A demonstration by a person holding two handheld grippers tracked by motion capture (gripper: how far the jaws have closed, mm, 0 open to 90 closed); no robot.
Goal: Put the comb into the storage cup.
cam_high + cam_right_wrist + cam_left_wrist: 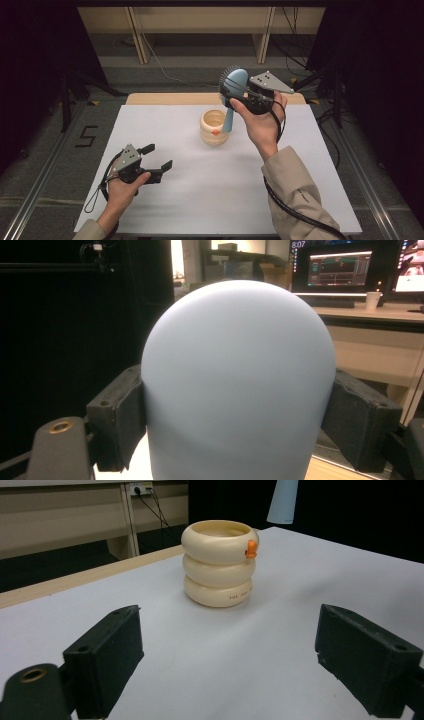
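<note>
cream ringed cup (214,128) stood mid-table (165,210), nothing blocking. right gripper (245,92) raised, clamping blue brush (234,92) head-up. left gripper (155,157) low, jaws released.

Pale blue brush (235,87), dark bristles; cream ringed cup (214,127), orange spot; white table (210,190).

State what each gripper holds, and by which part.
The right gripper clamps the blue hairbrush by the sides of its head, handle hanging beside the cream holder. The left gripper is open, holding nothing.
</note>
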